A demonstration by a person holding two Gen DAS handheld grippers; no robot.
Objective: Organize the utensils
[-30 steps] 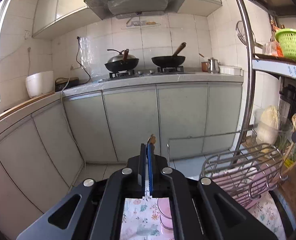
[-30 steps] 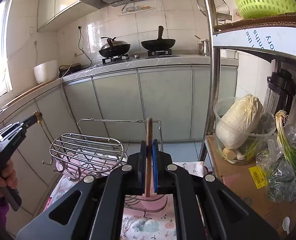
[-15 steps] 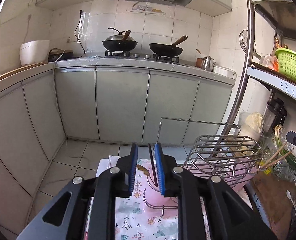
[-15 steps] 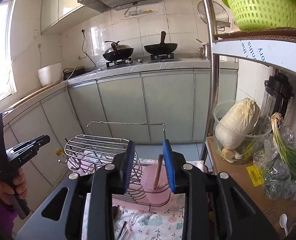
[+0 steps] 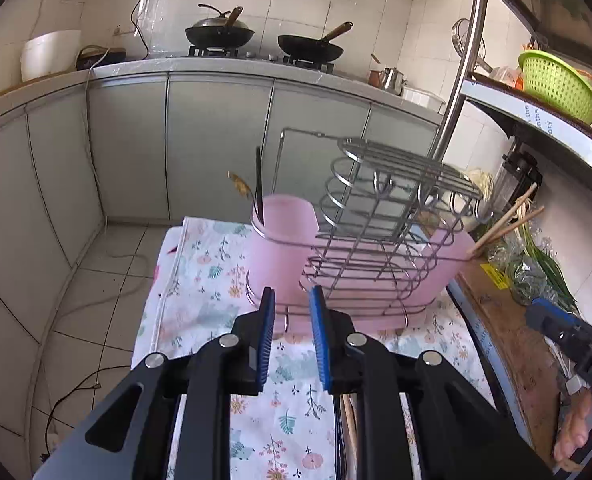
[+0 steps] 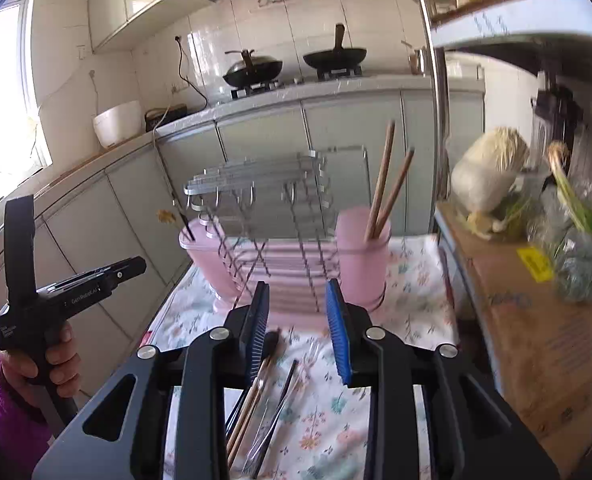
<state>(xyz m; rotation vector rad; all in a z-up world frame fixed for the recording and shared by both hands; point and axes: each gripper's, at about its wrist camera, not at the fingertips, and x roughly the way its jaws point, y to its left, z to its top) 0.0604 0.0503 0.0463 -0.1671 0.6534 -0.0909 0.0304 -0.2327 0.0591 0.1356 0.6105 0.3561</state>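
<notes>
Standing apart with nothing between them, both jaw pairs: left gripper [image 5: 292,308], right gripper [image 6: 297,304]. Two chopsticks [image 6: 387,184] lean in the pink cup [image 6: 361,256].

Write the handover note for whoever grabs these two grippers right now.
Left gripper: open, empty. Right gripper: open, empty.
Pink holder with wire rack stands on the floral cloth.
Done: dark utensil stands in the left cup; two wooden chopsticks stand in the right cup.
Left: loose utensils lie on the cloth in front of the holder, below the right gripper. Pick those up next, probably sorting by type.
</notes>
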